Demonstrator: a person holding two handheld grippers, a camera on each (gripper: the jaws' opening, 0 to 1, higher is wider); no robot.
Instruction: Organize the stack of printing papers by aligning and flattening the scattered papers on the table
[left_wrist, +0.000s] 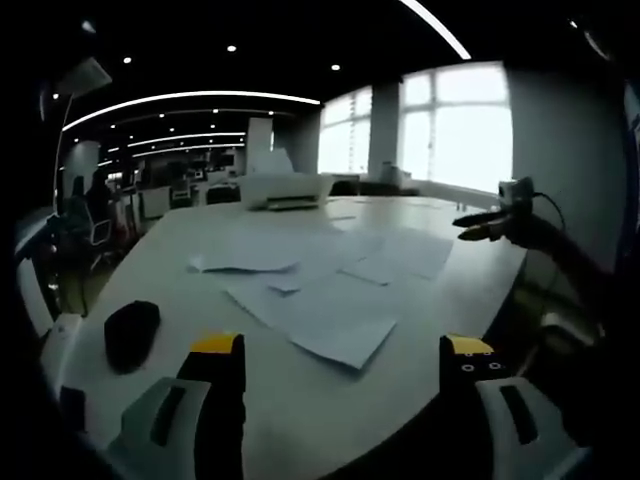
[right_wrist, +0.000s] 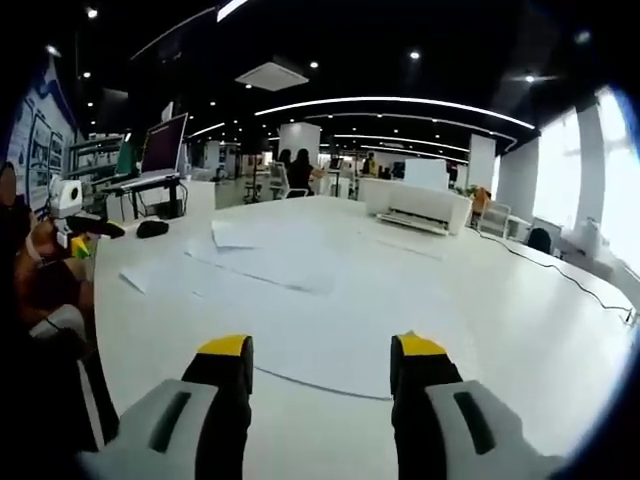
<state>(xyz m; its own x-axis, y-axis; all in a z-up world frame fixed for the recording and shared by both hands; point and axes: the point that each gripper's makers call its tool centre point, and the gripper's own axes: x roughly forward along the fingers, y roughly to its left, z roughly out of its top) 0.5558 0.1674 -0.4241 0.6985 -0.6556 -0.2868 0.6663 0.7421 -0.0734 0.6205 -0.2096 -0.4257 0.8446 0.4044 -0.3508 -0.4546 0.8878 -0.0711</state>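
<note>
Left tool (left_wrist: 342, 362) and right tool (right_wrist: 322, 362), each with jaws spread wide and holding nothing, hover above the near edge of the white tabletop (left_wrist: 170, 250). Scattered papers (left_wrist: 330, 290) lie loose and overlapping across the tabletop's middle, with a black mouse (left_wrist: 132, 334) near left. A white printer (left_wrist: 287, 189) stands at the far end.

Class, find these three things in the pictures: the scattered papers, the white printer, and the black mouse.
scattered papers (left_wrist: 330, 300), left gripper view, middle of the near sheets.
white printer (right_wrist: 420, 207), right gripper view, its front face.
black mouse (left_wrist: 131, 334), left gripper view, its top.
</note>
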